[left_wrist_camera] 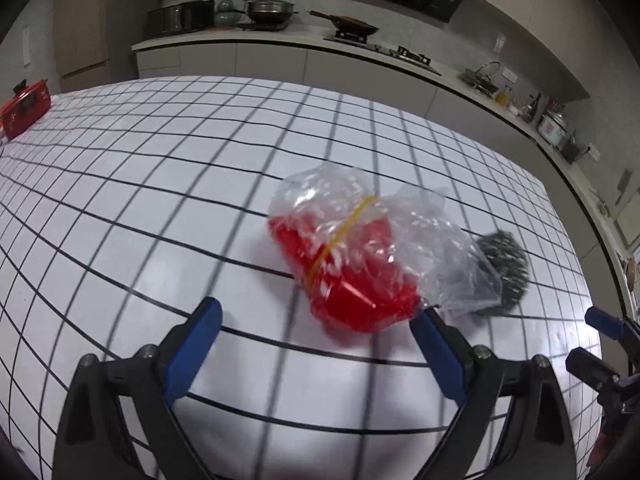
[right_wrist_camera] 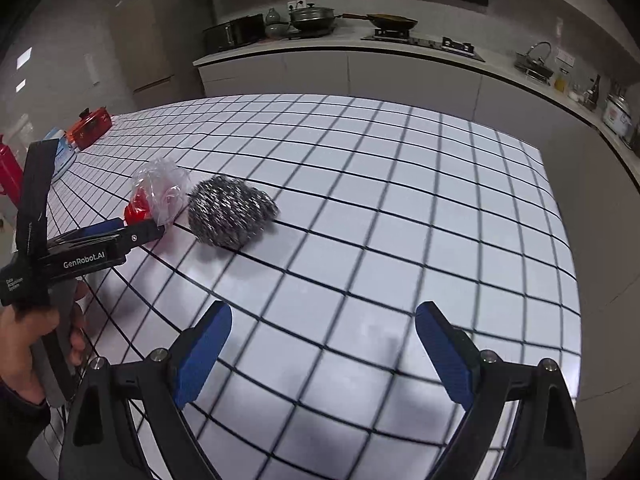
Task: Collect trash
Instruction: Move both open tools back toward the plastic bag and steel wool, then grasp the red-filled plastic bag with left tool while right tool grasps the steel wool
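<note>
So the plastic bag (left_wrist_camera: 360, 248) with red stuff inside lies on the checked desk (left_wrist_camera: 160, 200), steel scrubber (right_wrist_camera: 232, 210) touching its side. Left tool (left_wrist_camera: 316, 320) sits wide open just short of the bag; right tool (right_wrist_camera: 324, 320) is wide too, holding nothing.

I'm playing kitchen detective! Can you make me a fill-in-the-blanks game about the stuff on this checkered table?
1. The clear plastic bag holds something coloured ____.
2. A ____ rubber band goes around the bag.
3. The ball beside the bag is a steel wool ____, grey and shiny.
4. Both the left tongs and the right tongs are ____, holding nothing.

Missing words: red; yellow; scrubber; open
</note>
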Tool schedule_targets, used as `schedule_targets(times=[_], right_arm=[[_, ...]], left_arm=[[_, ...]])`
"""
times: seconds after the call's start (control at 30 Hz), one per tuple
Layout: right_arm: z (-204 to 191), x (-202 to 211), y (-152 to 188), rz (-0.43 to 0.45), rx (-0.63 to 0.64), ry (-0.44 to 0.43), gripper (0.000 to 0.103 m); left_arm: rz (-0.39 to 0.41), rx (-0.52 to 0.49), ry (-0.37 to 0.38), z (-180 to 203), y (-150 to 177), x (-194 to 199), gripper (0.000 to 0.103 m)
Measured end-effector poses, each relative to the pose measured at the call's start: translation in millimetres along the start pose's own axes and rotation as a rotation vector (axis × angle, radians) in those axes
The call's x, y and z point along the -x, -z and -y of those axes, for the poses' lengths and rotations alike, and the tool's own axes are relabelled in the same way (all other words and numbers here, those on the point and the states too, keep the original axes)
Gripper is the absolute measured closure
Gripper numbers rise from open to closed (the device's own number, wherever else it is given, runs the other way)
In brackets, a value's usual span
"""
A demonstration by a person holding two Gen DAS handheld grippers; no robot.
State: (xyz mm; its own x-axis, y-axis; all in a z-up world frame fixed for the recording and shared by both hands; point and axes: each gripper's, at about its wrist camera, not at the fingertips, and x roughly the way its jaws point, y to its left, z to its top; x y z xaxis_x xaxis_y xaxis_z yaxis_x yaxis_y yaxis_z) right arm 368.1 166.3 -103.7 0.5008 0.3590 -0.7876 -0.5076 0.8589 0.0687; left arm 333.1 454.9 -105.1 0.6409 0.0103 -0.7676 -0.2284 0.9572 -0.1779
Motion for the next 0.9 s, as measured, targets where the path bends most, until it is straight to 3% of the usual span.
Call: schedule_targets(times=[0.17, 0.27, 0.37, 0.57, 0.77, 0.9], right_arm=[[-19.3, -17.3, -14.3, -0.001, 0.028, -0.048, 0.009], [-33.6, -27.7, -22.2, -0.008, 0.058, -0.075, 0.009], [-40.9, -34.7, -25.6, -0.008, 0.081, -0.088, 0.009], [-33.0, -43.7, -28.8, -0.009, 0.065, -0.056, 0.009], [-24.4, -39.3, -23.3, -0.017, 0.055, -0.067, 0.009], [-21.2, -36.4, -17.0, -0.021, 0.060, -0.072, 0.009]], left_arm=[[0.017, 0.027, -0.014, -15.1, -5.9, 0.8, 0.008], [-0.011, 0.025, 0.028, -12.8, -4.1, 2.8, 0.008], [0.015, 0.041, 0.047, -11.5, -0.8, 9.3, 0.007], [0.008, 0.088, 0.052, -18.2, -19.2, -5.0, 0.007], [-0.034, 0.065, 0.051, -6.6, -33.3, -14.6, 0.007], [0.039, 0.080, 0.065, -7.4, -32.6, 7.9, 0.003]])
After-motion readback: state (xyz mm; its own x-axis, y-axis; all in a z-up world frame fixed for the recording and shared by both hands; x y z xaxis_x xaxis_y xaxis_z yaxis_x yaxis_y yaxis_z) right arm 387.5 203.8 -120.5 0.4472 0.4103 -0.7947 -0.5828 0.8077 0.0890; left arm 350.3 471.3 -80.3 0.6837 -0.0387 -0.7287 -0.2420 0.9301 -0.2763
